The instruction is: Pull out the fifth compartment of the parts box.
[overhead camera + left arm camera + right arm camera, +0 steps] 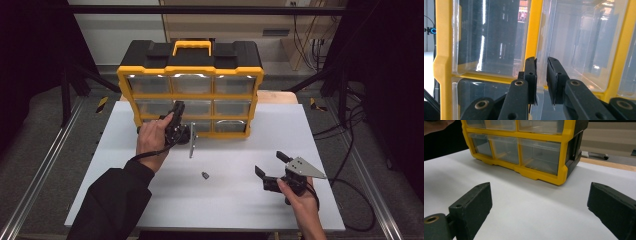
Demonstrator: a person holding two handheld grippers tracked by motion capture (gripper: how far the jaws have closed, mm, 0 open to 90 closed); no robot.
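The big yellow drawer box [190, 95] stood at the back of the white surface [225, 200]. My left tongs [541, 82] were up against its clear drawers [579, 45], nearly closed, maybe pinching a drawer's edge; I could not tell. I guessed I was pulling a drawer. My right tongs [272, 167] waited, wide open and empty. A small screw [205, 175] lay between.
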